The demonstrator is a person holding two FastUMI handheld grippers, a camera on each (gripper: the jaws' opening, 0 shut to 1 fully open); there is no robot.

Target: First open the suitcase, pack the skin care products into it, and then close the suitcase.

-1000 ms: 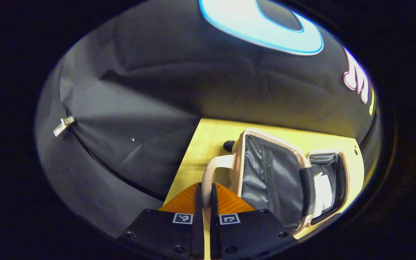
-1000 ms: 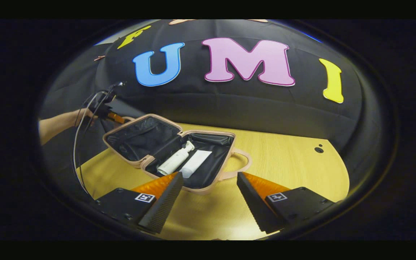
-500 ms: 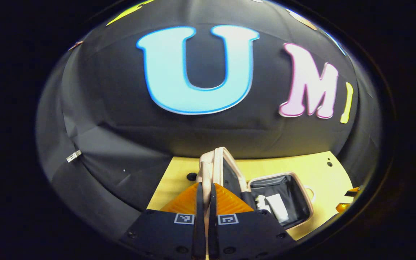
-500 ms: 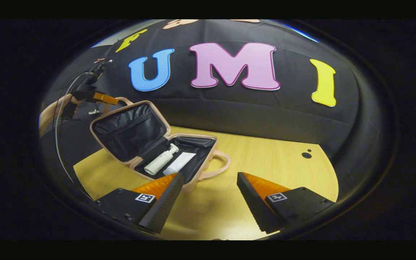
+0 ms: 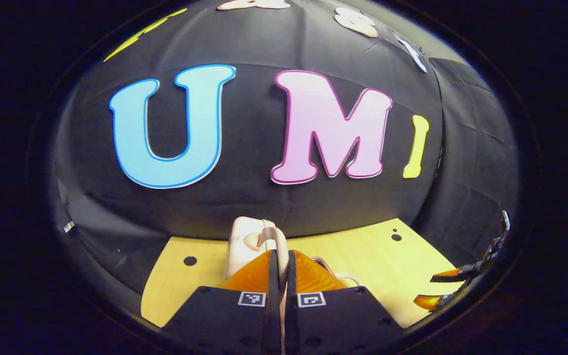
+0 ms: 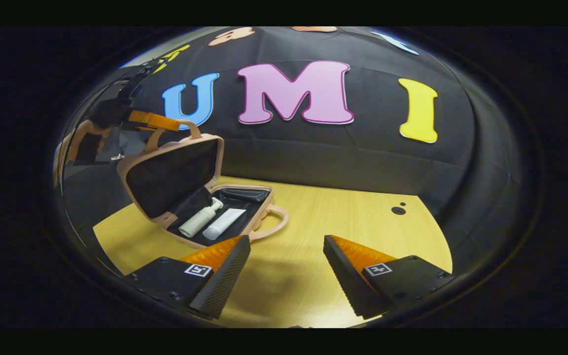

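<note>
On the wooden table (image 6: 363,217) the pink suitcase (image 6: 175,167) stands half open, its lower half holding a white pump bottle (image 6: 199,218) and a white tube (image 6: 223,223) side by side on the dark lining. Since a second ago the lid (image 6: 170,175) has swung from lying nearly flat to tilting well over the lower half. The left gripper (image 5: 280,268), raised on a bare forearm, is clamped on the lid's handle (image 5: 266,237), while the right gripper (image 6: 286,268) hovers low over bare table near the suitcase, fingers spread wide on nothing.
</note>
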